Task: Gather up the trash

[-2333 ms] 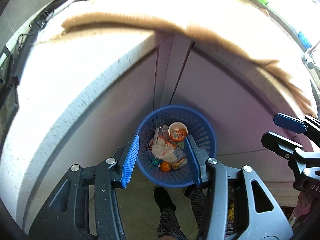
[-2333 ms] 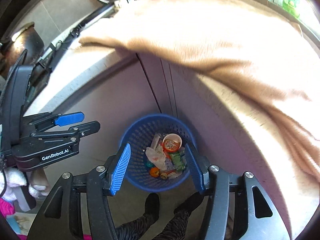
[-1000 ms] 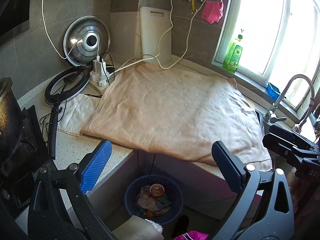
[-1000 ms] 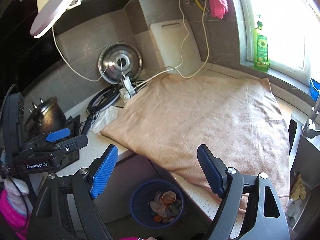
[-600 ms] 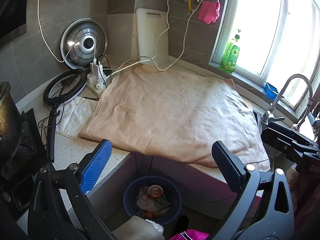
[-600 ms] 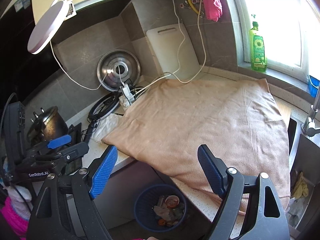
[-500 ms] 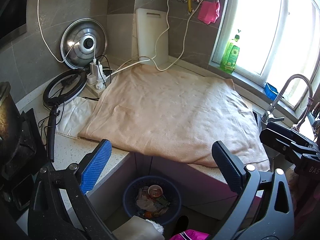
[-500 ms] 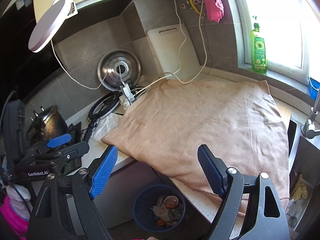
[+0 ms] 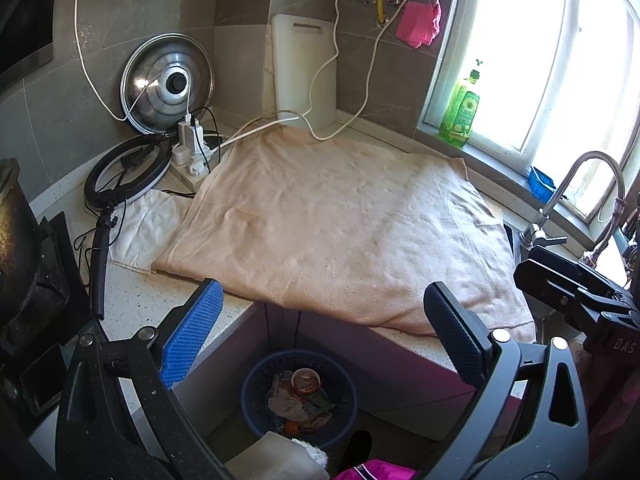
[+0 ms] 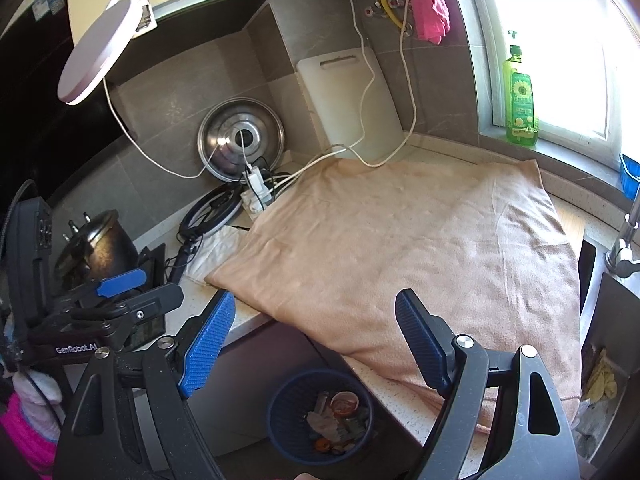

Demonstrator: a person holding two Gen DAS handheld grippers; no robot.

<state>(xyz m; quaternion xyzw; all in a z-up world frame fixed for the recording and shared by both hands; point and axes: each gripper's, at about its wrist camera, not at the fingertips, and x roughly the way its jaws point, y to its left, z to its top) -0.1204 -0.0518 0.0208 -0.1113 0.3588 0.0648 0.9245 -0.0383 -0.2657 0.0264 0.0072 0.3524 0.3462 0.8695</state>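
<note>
Below the bench edge, on the floor, a blue perforated basket (image 9: 256,390) holds the collected trash (image 9: 298,398): crumpled wrappers, a small cup and scraps, judged light, soft and crushable, so best pinched at a bunched fold or the cup's rim. Above it, a beige towel (image 9: 340,224) covers the bench (image 9: 124,300), and no litter shows on it. Left gripper (image 9: 320,332) and right gripper (image 10: 316,336) both hover spread wide, holding nothing.

The towel (image 9: 344,232) is plain peach. The perforated basket (image 10: 288,412) is dark blue, and the bottle (image 10: 520,100) is bright green.
</note>
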